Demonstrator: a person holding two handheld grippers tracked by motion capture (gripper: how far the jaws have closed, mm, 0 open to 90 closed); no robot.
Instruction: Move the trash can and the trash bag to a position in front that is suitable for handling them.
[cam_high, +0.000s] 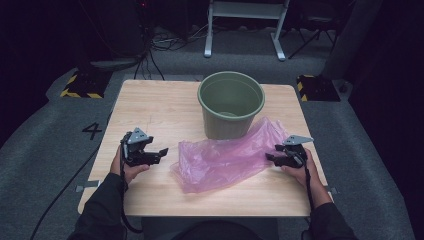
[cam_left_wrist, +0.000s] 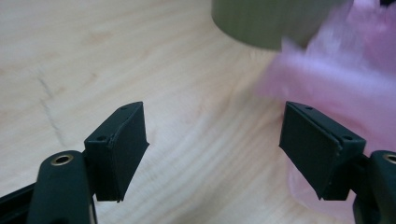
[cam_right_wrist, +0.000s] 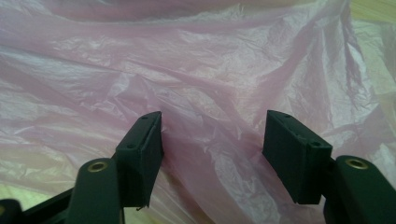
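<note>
High view first: my left gripper (cam_high: 159, 152) sits over bare wood just left of the pink plastic bag (cam_high: 225, 159), jaws parted, nothing between them. My right gripper (cam_high: 270, 157) is at the bag's right end, jaws apart too. The bag lies crumpled on the wooden table (cam_high: 150, 107), its far edge against the foot of the green bucket (cam_high: 231, 104), which stands upright near the table's far side. A "4" (cam_high: 92, 130) is marked on the grey floor to the left. Left gripper view gives me what that one can't: clear table grain between my pads, with the bag blurred past the right-hand one. Right gripper view: wrinkled pink film across everything, folds lying behind the open gap, pads not pinching it.
</note>
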